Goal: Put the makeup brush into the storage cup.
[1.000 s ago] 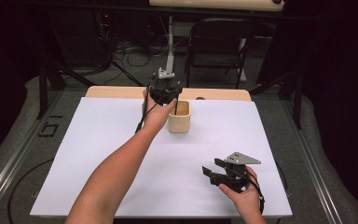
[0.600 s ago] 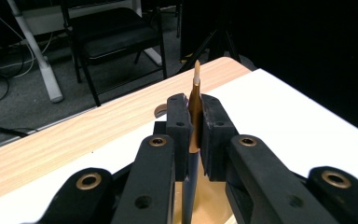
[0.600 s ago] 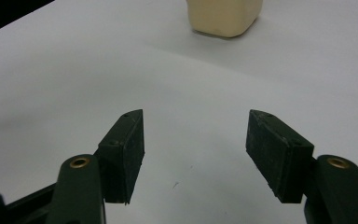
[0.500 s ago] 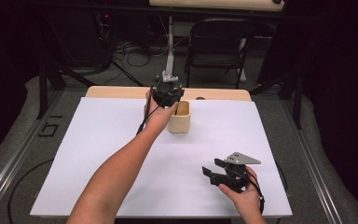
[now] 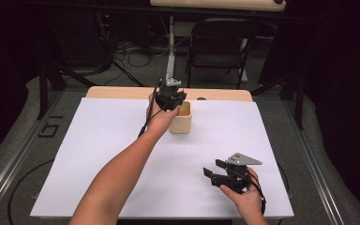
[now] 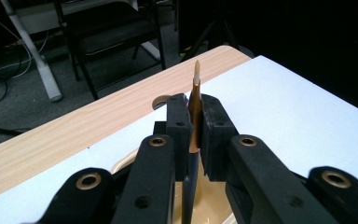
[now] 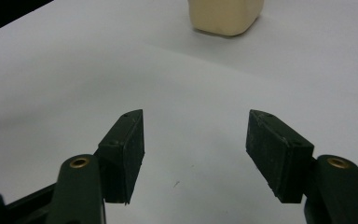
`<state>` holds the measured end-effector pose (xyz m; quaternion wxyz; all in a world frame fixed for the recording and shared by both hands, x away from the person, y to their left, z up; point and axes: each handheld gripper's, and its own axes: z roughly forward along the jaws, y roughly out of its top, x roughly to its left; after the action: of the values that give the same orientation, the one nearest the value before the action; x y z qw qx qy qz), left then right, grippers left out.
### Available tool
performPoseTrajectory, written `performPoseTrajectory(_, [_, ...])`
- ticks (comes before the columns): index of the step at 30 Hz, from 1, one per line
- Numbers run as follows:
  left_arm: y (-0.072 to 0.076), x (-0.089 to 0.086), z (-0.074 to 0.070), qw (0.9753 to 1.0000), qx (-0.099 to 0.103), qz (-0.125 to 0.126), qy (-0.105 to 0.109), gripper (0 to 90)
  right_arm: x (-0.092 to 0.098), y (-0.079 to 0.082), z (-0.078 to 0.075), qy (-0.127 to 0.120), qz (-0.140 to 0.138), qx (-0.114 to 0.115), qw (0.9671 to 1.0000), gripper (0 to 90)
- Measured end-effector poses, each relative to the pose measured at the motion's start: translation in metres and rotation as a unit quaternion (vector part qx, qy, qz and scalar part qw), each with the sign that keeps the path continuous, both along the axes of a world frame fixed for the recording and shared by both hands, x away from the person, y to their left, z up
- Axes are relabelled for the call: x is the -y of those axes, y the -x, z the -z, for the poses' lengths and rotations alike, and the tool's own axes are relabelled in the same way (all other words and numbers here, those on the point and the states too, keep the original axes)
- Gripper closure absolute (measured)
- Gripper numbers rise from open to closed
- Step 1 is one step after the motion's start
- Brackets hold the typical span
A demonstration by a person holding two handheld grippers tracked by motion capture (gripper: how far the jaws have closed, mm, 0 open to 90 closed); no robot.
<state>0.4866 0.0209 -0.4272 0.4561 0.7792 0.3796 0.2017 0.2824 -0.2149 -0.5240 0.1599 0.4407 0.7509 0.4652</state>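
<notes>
We see the left tongs point(image 5: 172, 99) held over the cream cup point(image 5: 182, 123), which stands on the white sheet near the far edge of the bench point(image 5: 122, 92), about midway along it. In the left gripper view these tongs point(image 6: 193, 126) are clenched on a thin brush point(image 6: 195, 116): its golden ferrule sits between the two pads, the pale tip points up past them toward the far edge, and the dark handle runs down into the mouth of the cup point(image 6: 214, 205) just below. The brush stands close to upright, leaning slightly. We cannot tell whether its lower end touches the bottom of the cup.

The right tongs point(image 5: 214, 169) rest low near the near right corner of the bench, well apart from the cup, in the person's right hand point(image 5: 243, 197). In the right gripper view they point(image 7: 193, 144) are released, the two pads standing wide with bare white sheet point(image 7: 74, 70) between them, and the cup point(image 7: 226, 16) shows farther off toward the far edge. The left forearm point(image 5: 117, 173) reaches diagonally across the sheet from the near edge to the cup
</notes>
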Motion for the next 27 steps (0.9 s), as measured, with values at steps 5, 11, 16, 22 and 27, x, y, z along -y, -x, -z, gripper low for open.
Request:
performPoseTrajectory(5, [-0.001,0.002,0.005,1.0000,-0.005,0.001,-0.006,83.7,0.000,0.000,0.000,0.000,0.000,0.000,1.0000,37.3])
performPoseTrajectory(11, [-0.001,0.003,0.010,0.9999,-0.008,0.001,-0.010,83.6,0.000,0.000,0.000,-0.002,0.000,-0.002,1.0000,37.3])
performPoseTrajectory(16, [-0.002,0.003,0.013,0.9998,-0.010,0.000,-0.015,83.6,0.000,0.000,0.001,-0.001,-0.001,-0.001,1.0000,37.2])
performPoseTrajectory(22, [-0.003,0.001,0.016,0.9997,-0.014,-0.001,-0.021,83.7,0.000,0.000,0.001,-0.001,-0.001,-0.002,1.0000,37.2])
performPoseTrajectory(27, [-0.003,0.001,0.019,0.9995,-0.018,-0.003,-0.024,83.7,0.000,0.000,0.001,-0.004,-0.002,-0.003,1.0000,37.3])
